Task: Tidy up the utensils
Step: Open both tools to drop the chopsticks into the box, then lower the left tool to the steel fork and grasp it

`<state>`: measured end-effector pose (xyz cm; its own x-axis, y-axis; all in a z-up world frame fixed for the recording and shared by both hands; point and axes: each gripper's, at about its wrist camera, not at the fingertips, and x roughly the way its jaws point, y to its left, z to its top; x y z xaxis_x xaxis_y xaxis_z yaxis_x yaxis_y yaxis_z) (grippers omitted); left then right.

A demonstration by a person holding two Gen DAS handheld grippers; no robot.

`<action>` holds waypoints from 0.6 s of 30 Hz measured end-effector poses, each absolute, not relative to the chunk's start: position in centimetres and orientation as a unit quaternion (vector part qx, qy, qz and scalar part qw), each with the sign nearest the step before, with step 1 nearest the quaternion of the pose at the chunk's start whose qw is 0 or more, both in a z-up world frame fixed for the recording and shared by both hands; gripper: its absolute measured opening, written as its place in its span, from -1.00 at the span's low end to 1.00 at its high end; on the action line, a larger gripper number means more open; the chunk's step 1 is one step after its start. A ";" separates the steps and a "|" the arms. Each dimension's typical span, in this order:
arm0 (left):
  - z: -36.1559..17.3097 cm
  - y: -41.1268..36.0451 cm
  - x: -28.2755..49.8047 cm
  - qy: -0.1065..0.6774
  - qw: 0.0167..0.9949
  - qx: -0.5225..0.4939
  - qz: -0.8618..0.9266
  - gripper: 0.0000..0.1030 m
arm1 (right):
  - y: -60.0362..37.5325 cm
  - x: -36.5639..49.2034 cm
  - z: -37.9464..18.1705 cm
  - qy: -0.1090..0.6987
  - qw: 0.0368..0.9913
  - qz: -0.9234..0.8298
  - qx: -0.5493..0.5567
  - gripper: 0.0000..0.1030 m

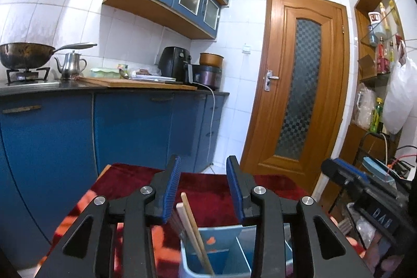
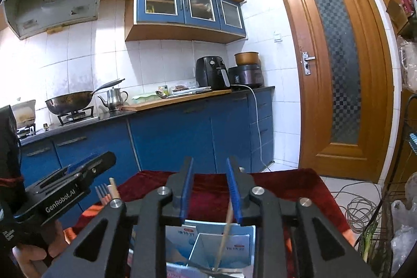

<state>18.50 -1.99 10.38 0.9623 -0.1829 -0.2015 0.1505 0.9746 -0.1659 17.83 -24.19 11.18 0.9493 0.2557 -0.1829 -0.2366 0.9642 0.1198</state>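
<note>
A light blue divided utensil holder [image 1: 224,239] stands on a red cloth [image 1: 208,186]. Wooden chopsticks [image 1: 191,223] lean in its left compartment, just below my left gripper [image 1: 204,184], which is open and empty above the holder. In the right wrist view the holder [image 2: 208,244] sits under my right gripper [image 2: 209,189], which is open, with a thin stick [image 2: 225,233] standing in a compartment just below the right finger. A fork [image 2: 102,190] and chopstick tips [image 2: 114,188] stick up at the left, beside the left gripper's body [image 2: 75,181].
Blue kitchen cabinets [image 1: 130,127] with a counter carrying a wok [image 1: 26,54], kettle [image 1: 70,64], cutting board [image 1: 135,82] and air fryer [image 1: 174,64] stand behind. A wooden door [image 1: 299,85] is at the right. Cables [image 2: 362,207] lie on the floor.
</note>
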 end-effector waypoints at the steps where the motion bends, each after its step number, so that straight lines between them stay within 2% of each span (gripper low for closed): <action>1: 10.5 -1.9 18.0 0.110 0.988 -0.074 -0.085 -0.28 | -24.5 17.2 11.5 0.098 0.986 0.127 0.052 -0.45; 7: 11.4 -1.5 15.8 0.138 0.983 -0.069 -0.095 -0.28 | -25.2 14.5 12.4 0.101 0.985 0.128 0.052 -0.44; 18: 10.8 -1.3 11.6 0.216 0.970 -0.045 -0.104 -0.28 | -26.1 9.4 11.6 0.157 0.978 0.126 0.058 -0.44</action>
